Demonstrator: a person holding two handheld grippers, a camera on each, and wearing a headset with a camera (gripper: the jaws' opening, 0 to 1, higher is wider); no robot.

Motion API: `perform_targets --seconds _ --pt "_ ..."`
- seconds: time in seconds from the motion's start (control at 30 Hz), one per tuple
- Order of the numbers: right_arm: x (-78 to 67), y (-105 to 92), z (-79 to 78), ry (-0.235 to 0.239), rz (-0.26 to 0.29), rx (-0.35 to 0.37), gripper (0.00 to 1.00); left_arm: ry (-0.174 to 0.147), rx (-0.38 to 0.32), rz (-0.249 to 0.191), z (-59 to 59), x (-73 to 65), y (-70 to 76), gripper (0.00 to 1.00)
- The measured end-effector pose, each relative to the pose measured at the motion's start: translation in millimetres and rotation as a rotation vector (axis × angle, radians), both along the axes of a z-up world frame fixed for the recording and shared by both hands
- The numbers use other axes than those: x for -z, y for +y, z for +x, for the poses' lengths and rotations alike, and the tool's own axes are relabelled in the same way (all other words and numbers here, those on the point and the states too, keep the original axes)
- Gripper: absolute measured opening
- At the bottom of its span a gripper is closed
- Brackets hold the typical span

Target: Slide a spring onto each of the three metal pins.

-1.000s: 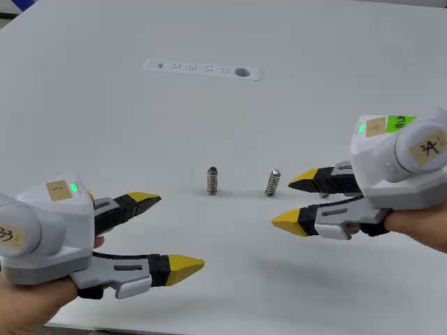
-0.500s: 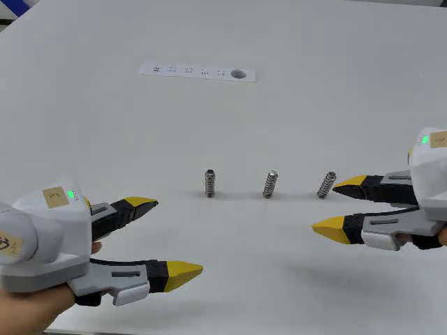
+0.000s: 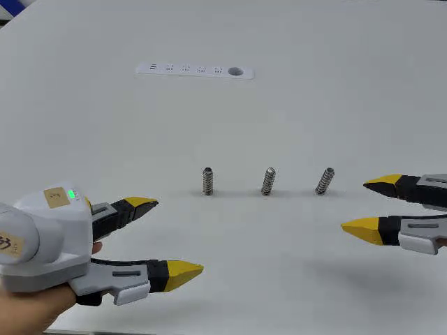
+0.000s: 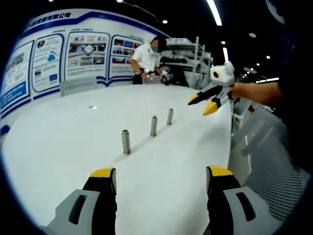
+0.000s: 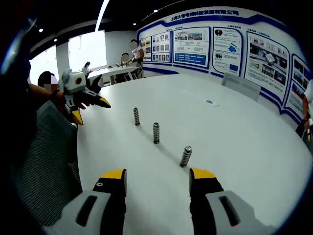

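We find the left pin (image 3: 207,170), middle pin (image 3: 271,171) and right pin (image 3: 329,171) standing in a row mid-bench (image 3: 314,105), each carrying a spring (image 3: 207,184). The left gripper (image 3: 174,235) and right gripper (image 3: 358,205) hover either side, jaws parted and empty. We judge only checking is left. The middle and right assemblies lean, so any seating nudge should be light and vertical, clear of neighbouring pins. A tan sticker (image 3: 59,197) on the left gripper bears handwriting we cannot read, and the power strip (image 3: 194,70) shows no legible marking.
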State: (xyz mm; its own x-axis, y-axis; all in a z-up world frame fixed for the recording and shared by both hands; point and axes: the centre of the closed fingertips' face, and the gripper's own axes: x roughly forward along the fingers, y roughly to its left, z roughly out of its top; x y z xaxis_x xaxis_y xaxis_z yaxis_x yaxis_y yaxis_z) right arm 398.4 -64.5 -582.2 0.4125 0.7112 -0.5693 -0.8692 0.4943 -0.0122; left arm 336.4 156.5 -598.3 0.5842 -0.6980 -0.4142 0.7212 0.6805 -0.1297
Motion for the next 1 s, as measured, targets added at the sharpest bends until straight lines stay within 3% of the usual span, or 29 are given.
perform_targets --seconds 0.63,1.0 --pt "6.1 -10.7 -3.4 -0.087 0.017 -0.031 0.69 0.005 -0.004 -0.007 0.6 2.8 -0.6 0.77" --pt "7.3 -12.0 -3.7 -0.099 0.005 -0.041 0.71 0.006 -0.007 -0.012 0.2 3.7 -1.1 0.77"
